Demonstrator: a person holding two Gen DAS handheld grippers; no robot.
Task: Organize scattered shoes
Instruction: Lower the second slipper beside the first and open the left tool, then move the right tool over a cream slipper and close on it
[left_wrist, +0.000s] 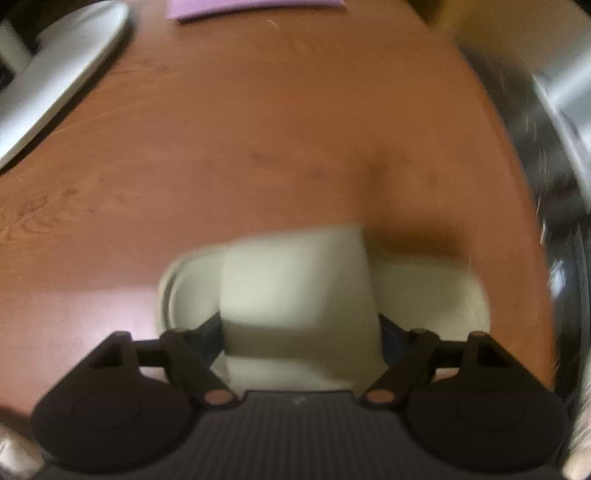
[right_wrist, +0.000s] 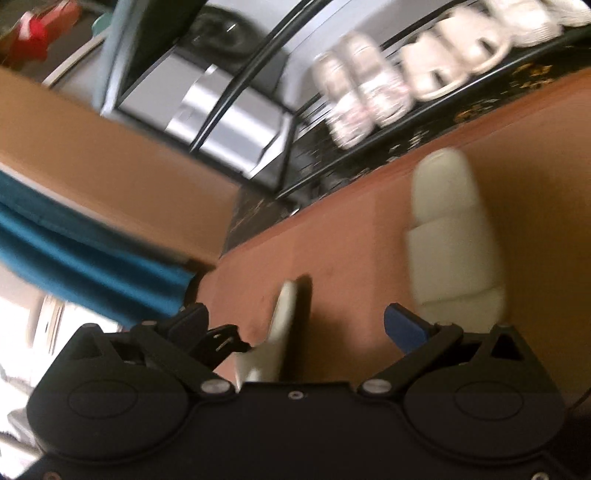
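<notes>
**Reddish wood surface, dark patterned carpet, metal rack**

A reddish-brown wooden surface (left_wrist: 258, 122) fills most of the left wrist view, with visible grain and a soft glare low on the left. A purple sheet (left_wrist: 255, 7) lies at its far edge, and a pale grey curved object (left_wrist: 62, 70) crosses the upper left corner. In the right wrist view the same wood tone runs beside a dark carpet with gold patterning (right_wrist: 480, 107). A black metal rack (right_wrist: 295, 122) stands on the carpet, a shiny silver box (right_wrist: 229, 118) behind it. A tan cardboard box (right_wrist: 110, 162) sits left, blue cloth (right_wrist: 85, 247) below it, and bright daylight (right_wrist: 22, 325) at the lower left
</notes>
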